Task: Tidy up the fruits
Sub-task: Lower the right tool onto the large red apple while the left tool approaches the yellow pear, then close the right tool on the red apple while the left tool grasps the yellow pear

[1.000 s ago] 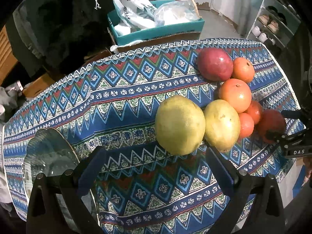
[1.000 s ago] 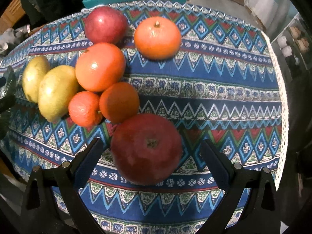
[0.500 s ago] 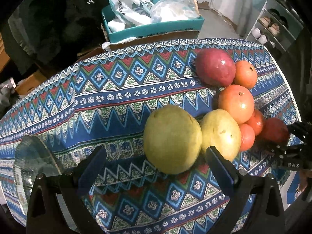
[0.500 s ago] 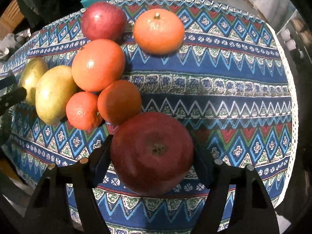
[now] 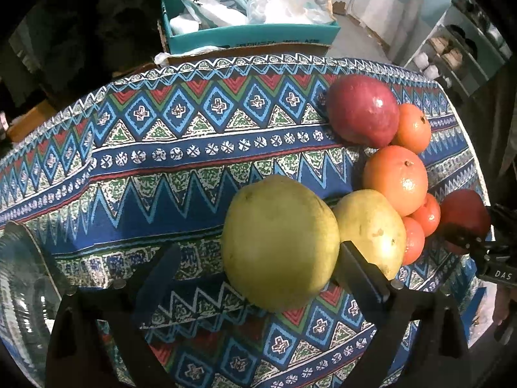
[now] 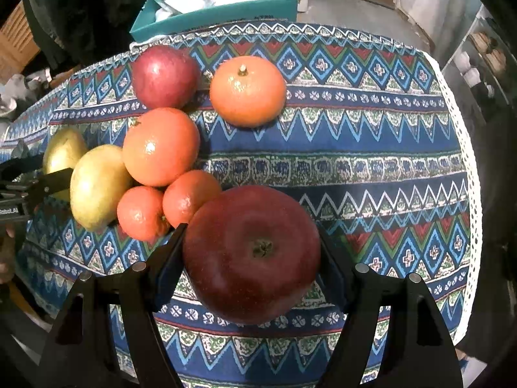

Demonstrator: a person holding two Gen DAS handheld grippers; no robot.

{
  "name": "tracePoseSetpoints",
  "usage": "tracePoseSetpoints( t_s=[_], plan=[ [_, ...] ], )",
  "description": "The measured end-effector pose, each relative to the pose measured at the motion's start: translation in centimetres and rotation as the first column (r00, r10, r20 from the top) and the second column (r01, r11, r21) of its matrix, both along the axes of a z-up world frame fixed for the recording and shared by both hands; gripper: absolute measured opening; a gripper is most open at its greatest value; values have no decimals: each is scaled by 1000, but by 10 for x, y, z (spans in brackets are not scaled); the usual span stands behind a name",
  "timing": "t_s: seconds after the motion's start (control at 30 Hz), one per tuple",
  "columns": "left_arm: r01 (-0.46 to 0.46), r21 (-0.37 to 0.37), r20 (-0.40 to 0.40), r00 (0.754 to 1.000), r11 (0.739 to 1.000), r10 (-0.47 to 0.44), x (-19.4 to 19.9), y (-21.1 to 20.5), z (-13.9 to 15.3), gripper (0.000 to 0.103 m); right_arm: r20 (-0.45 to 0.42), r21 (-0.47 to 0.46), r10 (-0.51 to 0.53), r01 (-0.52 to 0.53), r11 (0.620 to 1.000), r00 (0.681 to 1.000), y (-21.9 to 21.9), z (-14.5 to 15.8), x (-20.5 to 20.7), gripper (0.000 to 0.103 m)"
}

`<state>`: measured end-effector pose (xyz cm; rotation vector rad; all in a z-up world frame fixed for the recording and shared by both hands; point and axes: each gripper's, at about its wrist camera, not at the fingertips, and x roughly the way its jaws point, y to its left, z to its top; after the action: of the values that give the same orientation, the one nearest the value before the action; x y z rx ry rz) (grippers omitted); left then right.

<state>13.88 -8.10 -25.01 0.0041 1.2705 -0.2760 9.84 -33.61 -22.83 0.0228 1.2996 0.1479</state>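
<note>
Right gripper (image 6: 252,258) clamps the firm, smooth red apple (image 6: 252,252) at its widest girth; left gripper (image 5: 255,271), closing, straddles the heavy pear (image 5: 279,242) beside it.

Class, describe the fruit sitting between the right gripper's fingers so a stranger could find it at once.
Start at the patterned tablecloth and find the fruit cluster on it. At the cluster's near end lies a dark red apple, clamped in the right gripper. It is larger and darker than the oranges beside it.

cloth (image 5: 200,148): blue, red, green, white zigzags and diamonds | pears (image 5: 279,242): yellow-green | apples (image 6: 252,253): dark red | oranges (image 6: 161,147): orange | box (image 5: 252,34): teal | grippers (image 6: 250,258): black
</note>
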Motion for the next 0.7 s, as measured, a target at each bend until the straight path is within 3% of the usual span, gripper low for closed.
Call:
tracePoseSetpoints(
  t_s=[0.1, 0.2, 0.43, 0.57, 0.7],
  plan=[
    [6, -48, -10, 1000, 999, -7, 1, 4, -2, 92, 7, 4, -1, 1, 1000, 1000, 10, 2, -1, 75],
    [25, -114, -26, 999, 993, -28, 0, 4, -1, 73, 20, 2, 9, -9, 1000, 1000, 18, 5, -1, 75],
    [46, -86, 4, 999, 995, -46, -6, -1, 4, 73, 43, 0, 16, -16, 1000, 999, 20, 10, 4, 75],
    [58, -17, 49, 997, 998, -57, -13, -5, 7, 73, 74, -5, 24, -24, 1000, 997, 25, 19, 5, 75],
    [54, 5, 86, 995, 999, -54, -20, -5, 17, 73, 114, -9, 30, -29, 1000, 993, 24, 27, 0, 75]
  ],
)
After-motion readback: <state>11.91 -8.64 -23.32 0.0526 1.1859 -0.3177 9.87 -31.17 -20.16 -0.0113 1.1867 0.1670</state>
